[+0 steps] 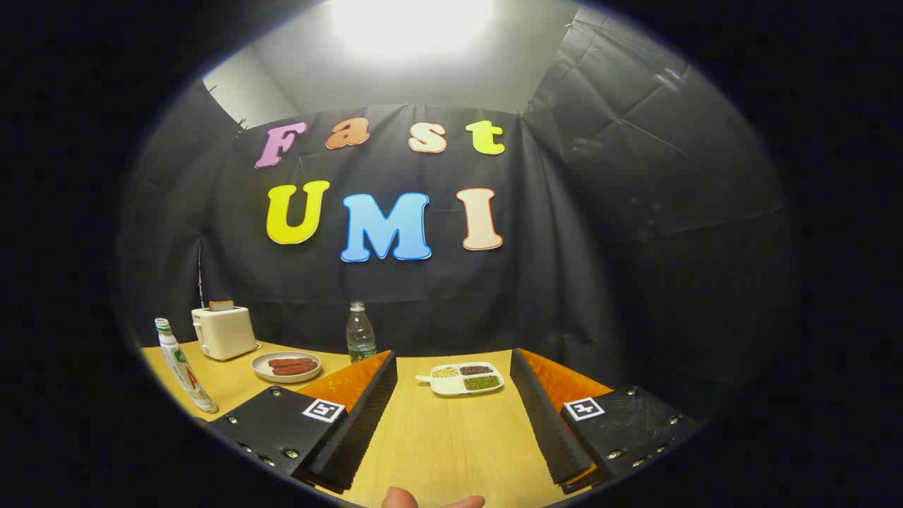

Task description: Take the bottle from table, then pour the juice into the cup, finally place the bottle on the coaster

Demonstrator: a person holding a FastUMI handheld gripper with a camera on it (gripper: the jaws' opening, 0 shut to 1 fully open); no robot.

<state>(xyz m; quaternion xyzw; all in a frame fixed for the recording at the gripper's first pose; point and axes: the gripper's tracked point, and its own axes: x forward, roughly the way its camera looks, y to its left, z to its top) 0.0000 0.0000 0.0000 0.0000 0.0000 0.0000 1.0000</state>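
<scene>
My gripper (451, 358) is open above a wooden table (451, 437), with only bare tabletop between its fingers. A clear plastic bottle (360, 331) with a green label stands upright at the table's back edge, just beyond the left fingertip. A second bottle (185, 367), white with a green and red label and a green cap, stands far off to the left of the left finger and looks tilted by the lens. Neither bottle touches the fingers.
A cream toaster (222, 331) with a slice in it stands at the back left. A round plate of sausages (286, 366) lies beside it. A white divided dish of grains (465, 379) sits ahead between the fingers. A person's fingertips (430, 501) show below the gripper.
</scene>
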